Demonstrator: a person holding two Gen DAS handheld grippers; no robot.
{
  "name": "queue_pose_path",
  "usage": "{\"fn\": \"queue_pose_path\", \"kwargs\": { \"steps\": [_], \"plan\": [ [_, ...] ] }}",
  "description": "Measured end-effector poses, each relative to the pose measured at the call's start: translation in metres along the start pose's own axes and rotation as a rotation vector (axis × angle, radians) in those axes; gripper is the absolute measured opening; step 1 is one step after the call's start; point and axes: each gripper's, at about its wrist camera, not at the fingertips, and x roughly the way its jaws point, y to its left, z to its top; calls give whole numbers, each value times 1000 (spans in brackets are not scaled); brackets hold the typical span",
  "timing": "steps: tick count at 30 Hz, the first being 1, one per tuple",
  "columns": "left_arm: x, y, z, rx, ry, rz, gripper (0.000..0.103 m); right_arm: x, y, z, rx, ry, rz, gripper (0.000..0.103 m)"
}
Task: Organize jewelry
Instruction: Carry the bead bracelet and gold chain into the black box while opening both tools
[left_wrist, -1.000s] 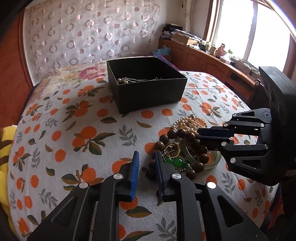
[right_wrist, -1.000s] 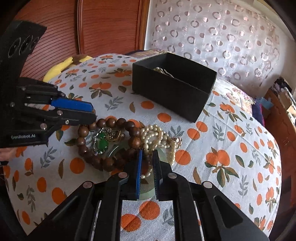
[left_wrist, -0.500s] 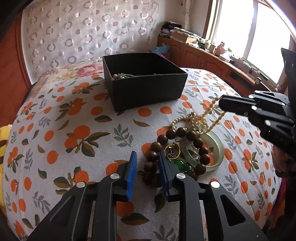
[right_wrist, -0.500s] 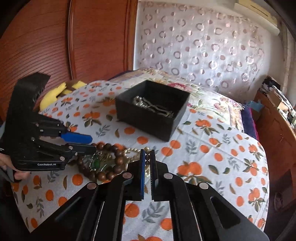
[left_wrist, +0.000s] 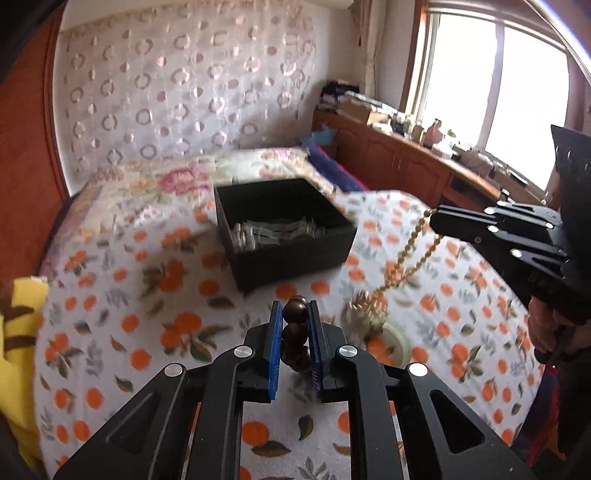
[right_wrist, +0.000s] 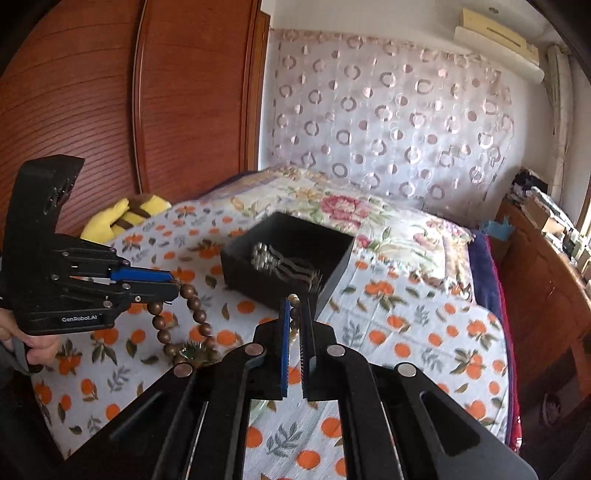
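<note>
My left gripper (left_wrist: 294, 310) is shut on a brown wooden bead bracelet (left_wrist: 294, 314), lifted above the bed; in the right wrist view the bracelet (right_wrist: 192, 317) hangs from it with a green pendant (right_wrist: 190, 354) at the bottom. My right gripper (right_wrist: 294, 304) is shut on a pearl necklace (right_wrist: 293, 299), which dangles in the left wrist view (left_wrist: 402, 269). A black open box (left_wrist: 284, 236) with jewelry inside stands beyond both grippers on the bed. A pale jade bangle (left_wrist: 400, 339) lies on the sheet under the necklace.
The bed has an orange-print sheet (left_wrist: 147, 295). A yellow plush toy (right_wrist: 125, 218) lies at its left edge. A wooden cabinet (left_wrist: 406, 166) with clutter stands under the window on the right. A wooden wardrobe (right_wrist: 129, 92) is at the left.
My left gripper has shut on the wooden bead bracelet and lifted it. My right gripper has risen higher with the pearl necklace. Both views now look down into the box.
</note>
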Motion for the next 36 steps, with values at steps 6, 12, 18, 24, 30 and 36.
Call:
{"fn": "queue_pose_path", "kwargs": {
  "steps": [6, 12, 18, 24, 30, 36],
  "plan": [
    [-20, -1, 24, 11, -62, 10, 12, -13, -2, 21, -11, -50, -17, 5],
    [-32, 3, 39, 16, -94, 31, 12, -22, -5, 40, -29, -86, -32, 5],
    [-37, 6, 53, 30, -113, 52, 12, -29, -9, 61, -33, -120, -40, 5],
    [-33, 9, 64, 30, -119, 67, 12, -33, -10, 86, -53, -153, -61, 5],
    [-32, 10, 74, 36, -133, 70, 12, -34, -12, 108, -72, -181, -74, 5],
    [-32, 12, 86, 39, -154, 63, 12, -27, -16, 122, -83, -193, -65, 5]
  ]
}}
